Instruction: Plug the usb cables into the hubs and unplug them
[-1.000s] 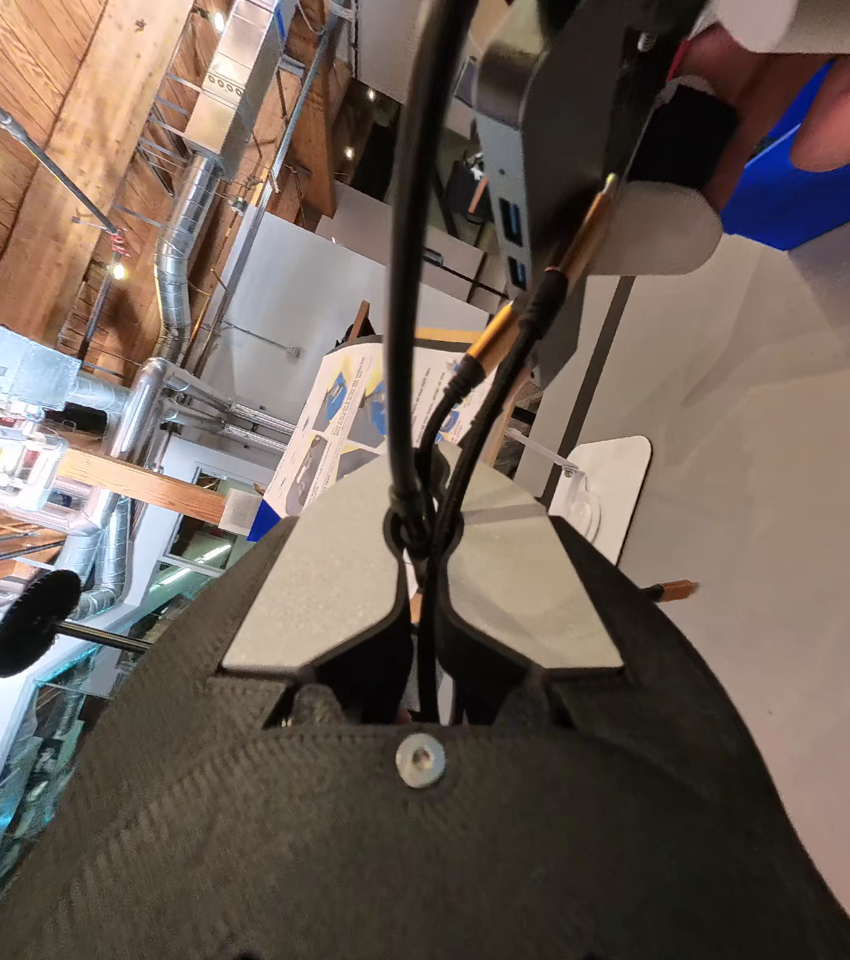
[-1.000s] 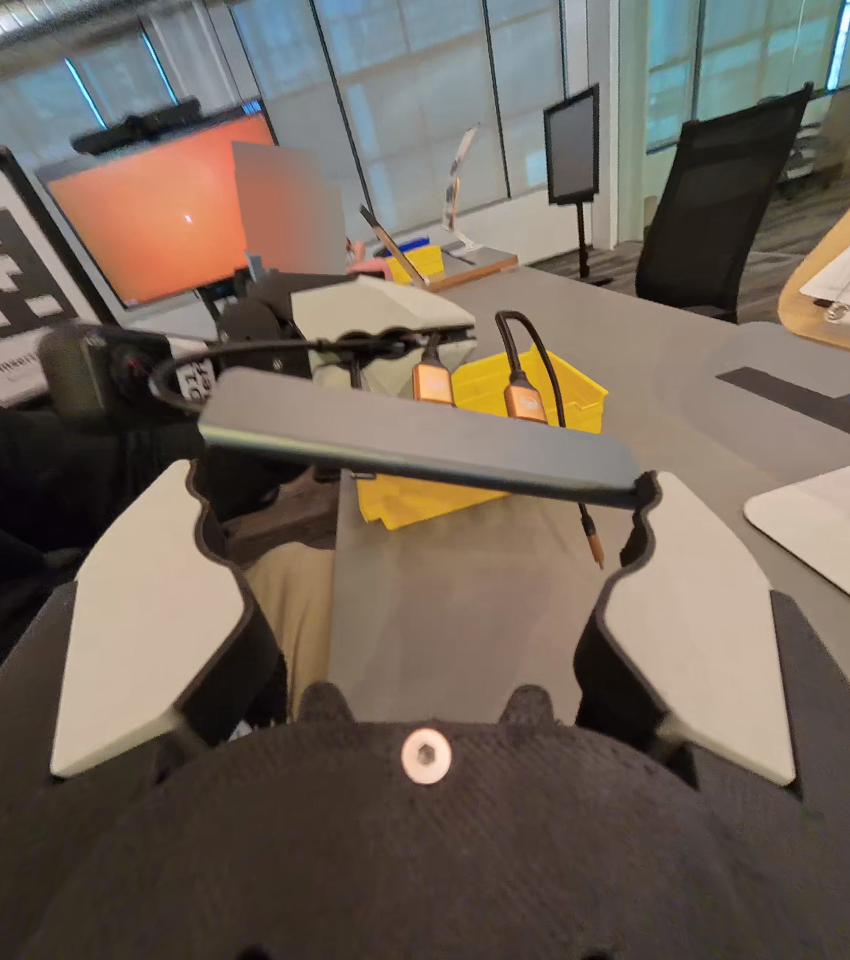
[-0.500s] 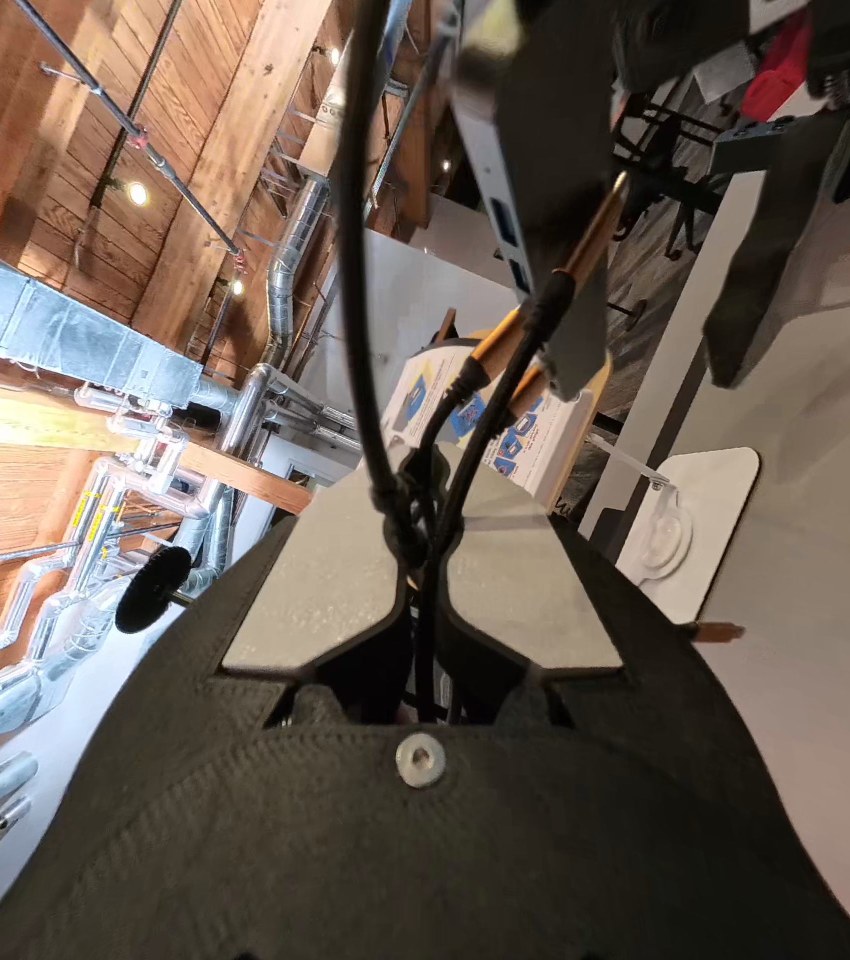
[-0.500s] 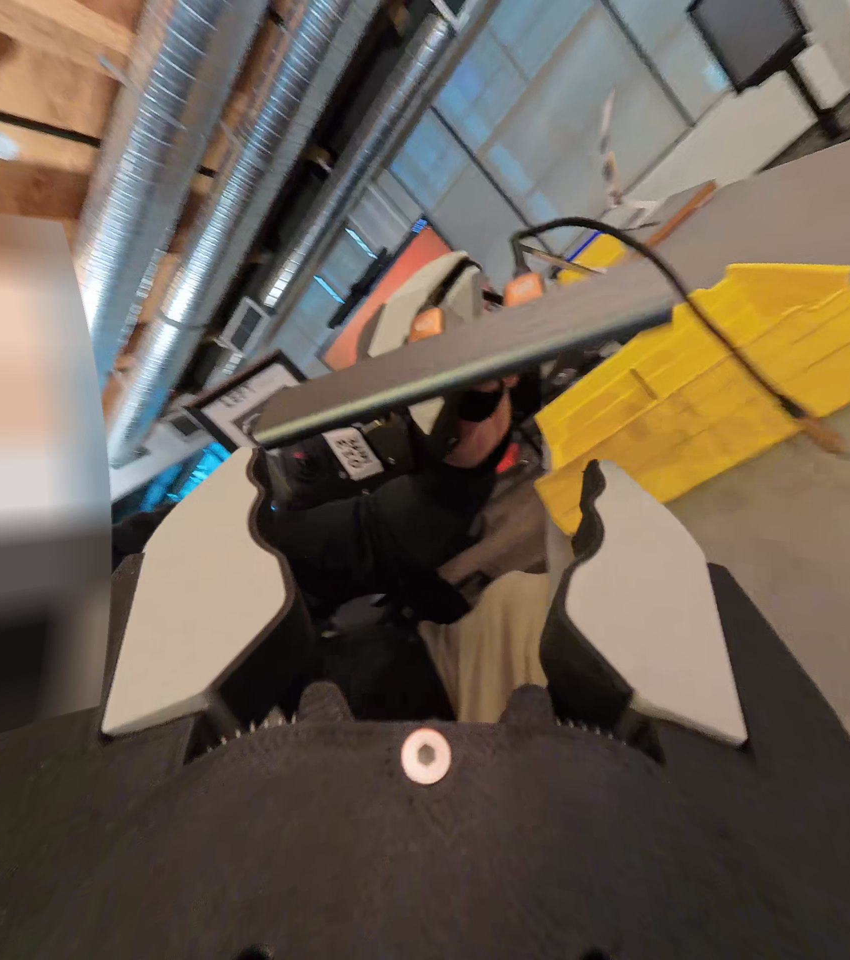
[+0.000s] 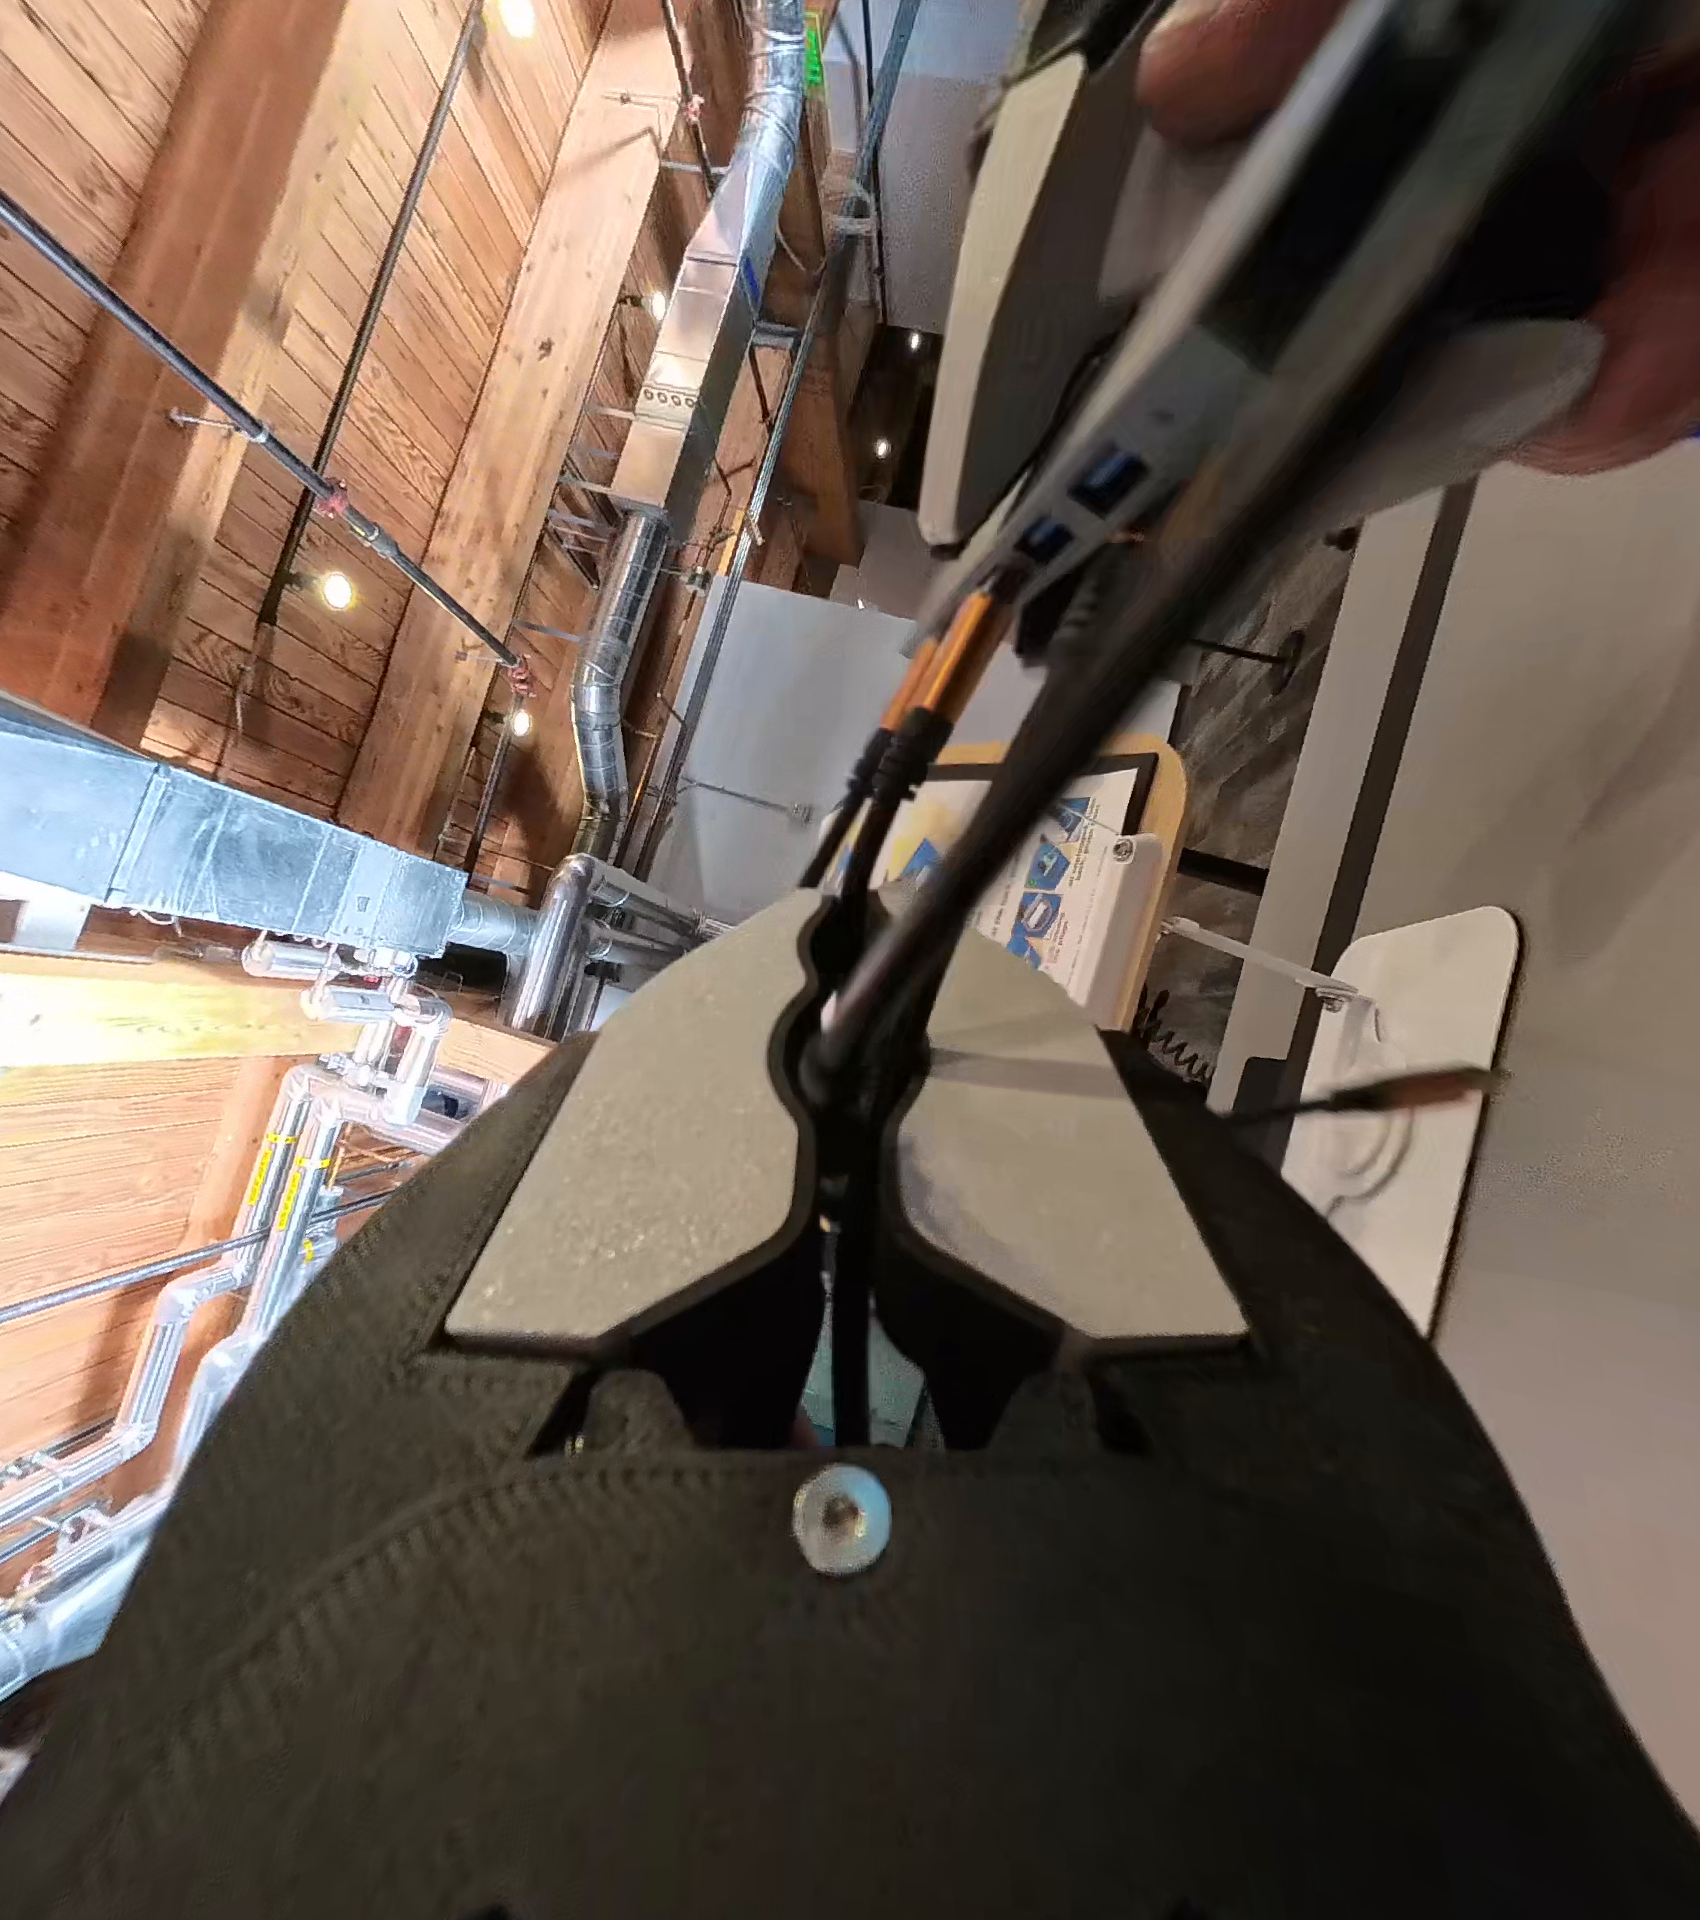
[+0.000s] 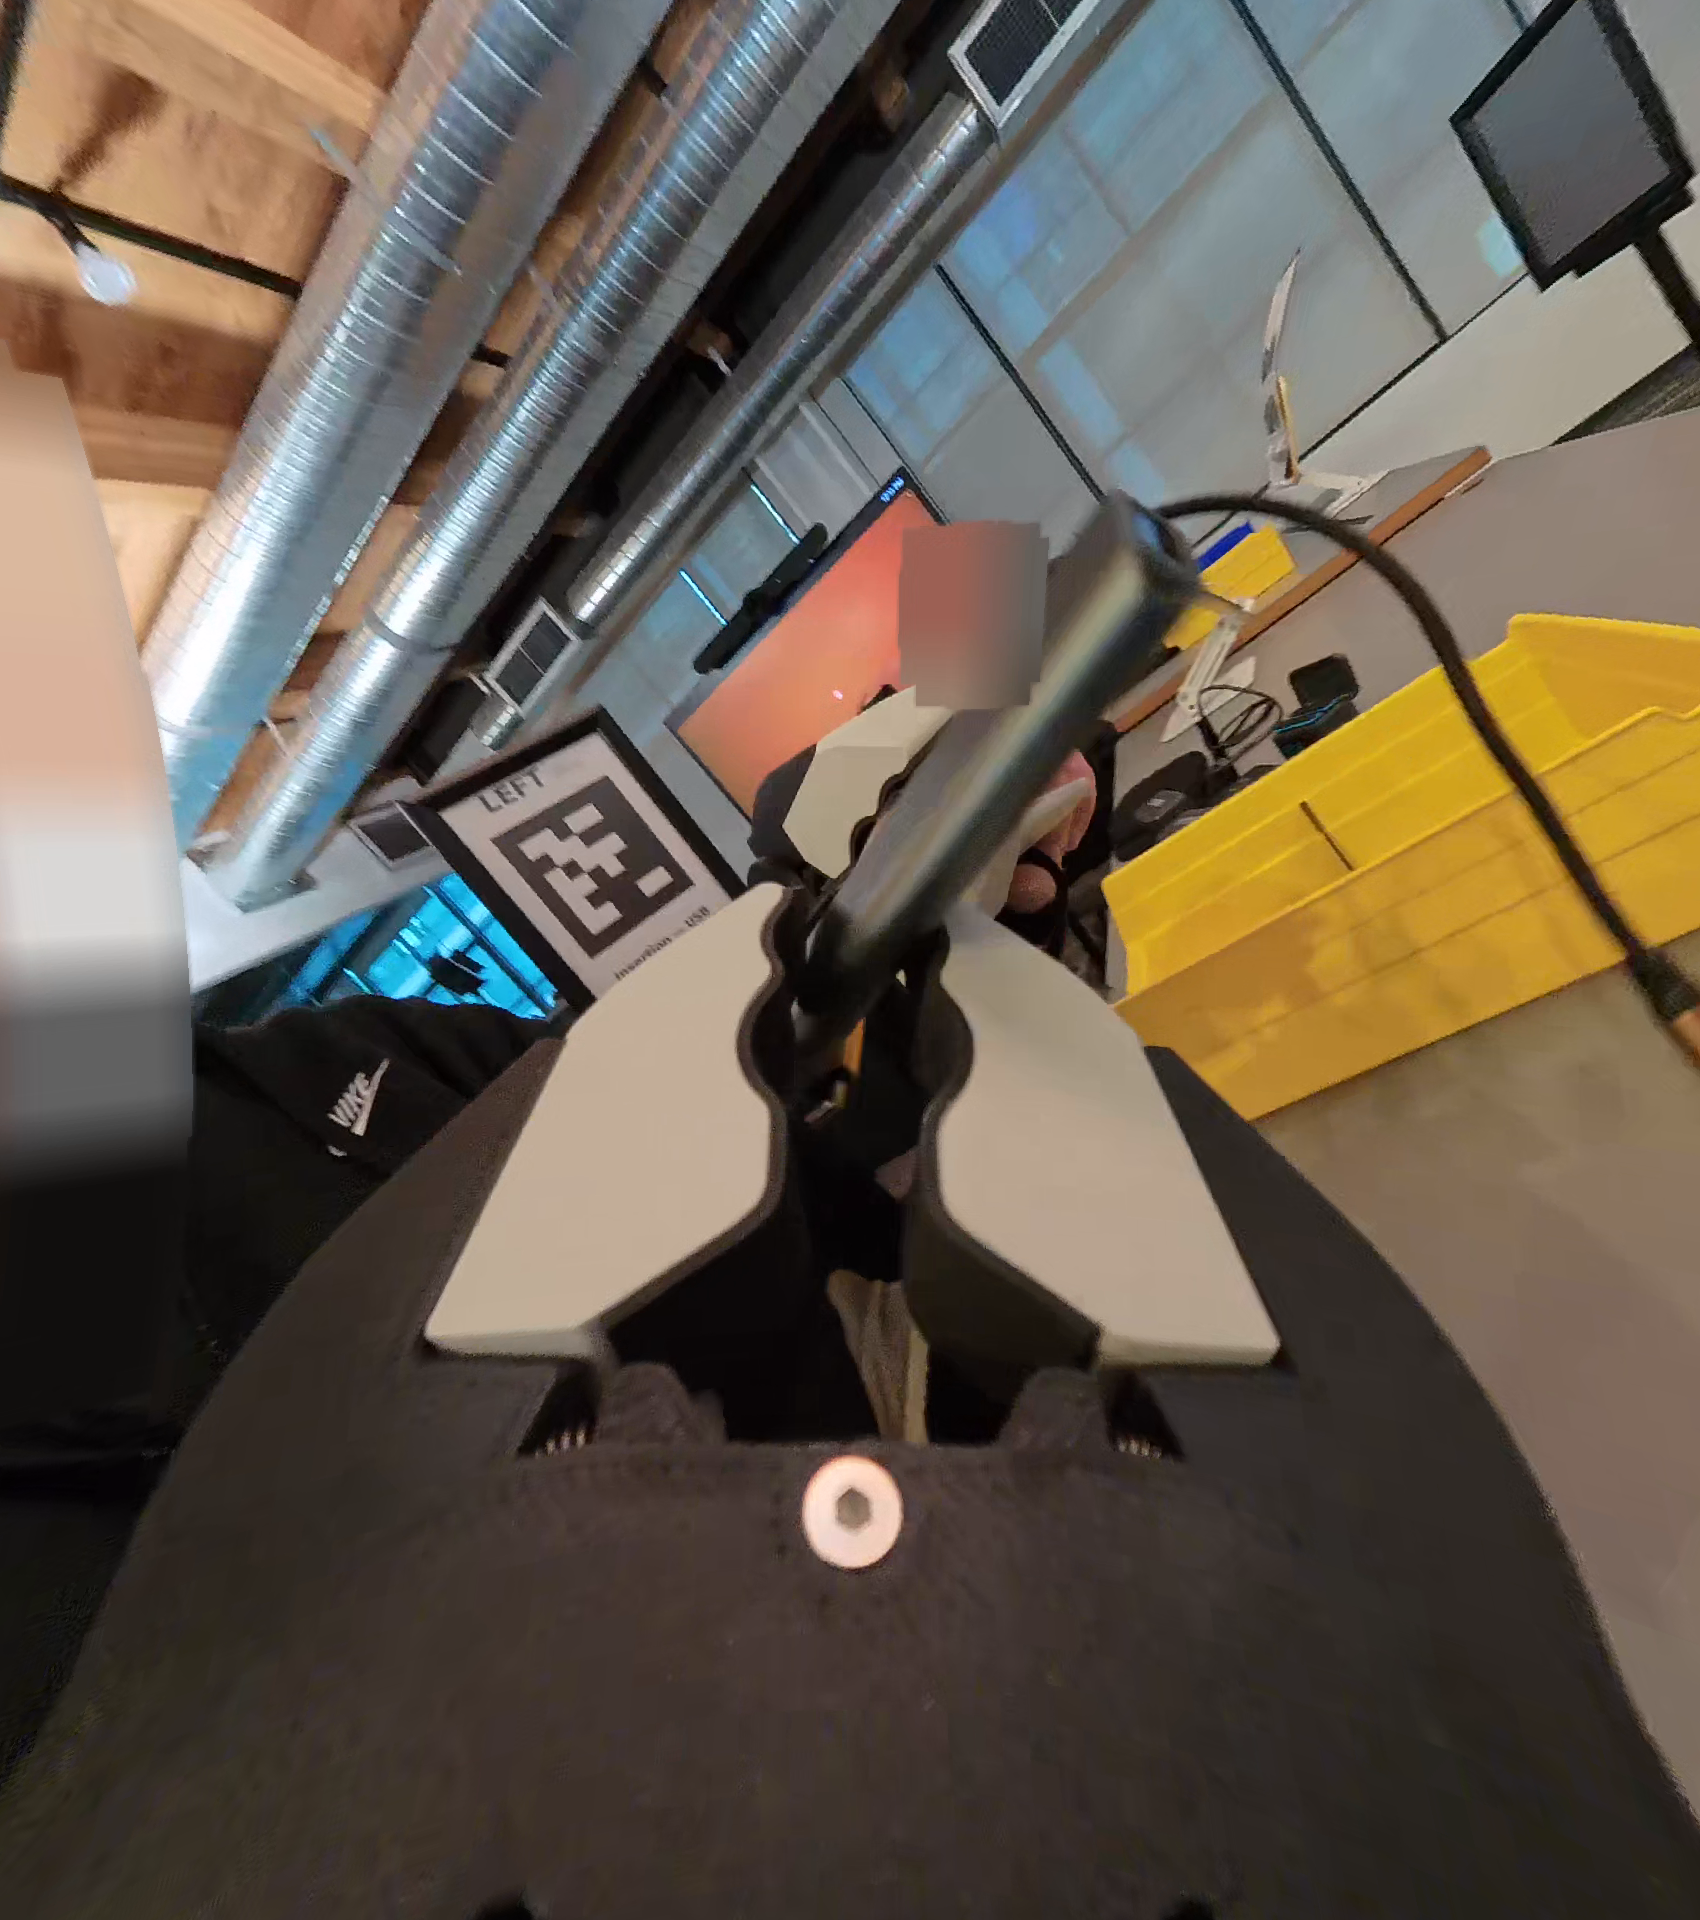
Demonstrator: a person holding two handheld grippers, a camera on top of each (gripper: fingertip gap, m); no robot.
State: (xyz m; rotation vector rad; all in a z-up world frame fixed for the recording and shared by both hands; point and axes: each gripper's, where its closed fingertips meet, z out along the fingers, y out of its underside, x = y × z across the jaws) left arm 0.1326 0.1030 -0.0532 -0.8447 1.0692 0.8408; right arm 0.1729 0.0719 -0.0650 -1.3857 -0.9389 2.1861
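Left claw (image 5: 851, 1049) pinched narrow on black cables (image 5: 939, 894), centre frame. Orange plugs (image 5: 950, 655) run up to hub (image 5: 1241, 343), upper right; seated or not, can't tell (blur). Right claw (image 6: 851, 997) clamped on hub (image 6: 991, 748) end, mid frame, hub held in air above surface (image 6: 1552, 1247). Hub's own lead (image 6: 1511, 727) dangles right, over yellow bin (image 6: 1448, 831).

Handling, my guess: hub light, rigid, smooth metal, prob. slippery — grip flat faces. Cables limp, so hold by stiff plug shell, not cord.

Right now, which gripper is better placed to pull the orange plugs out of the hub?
Left, probably: its gripper pinches the black cables just below the orange plugs, while the right gripper clamps the hub.
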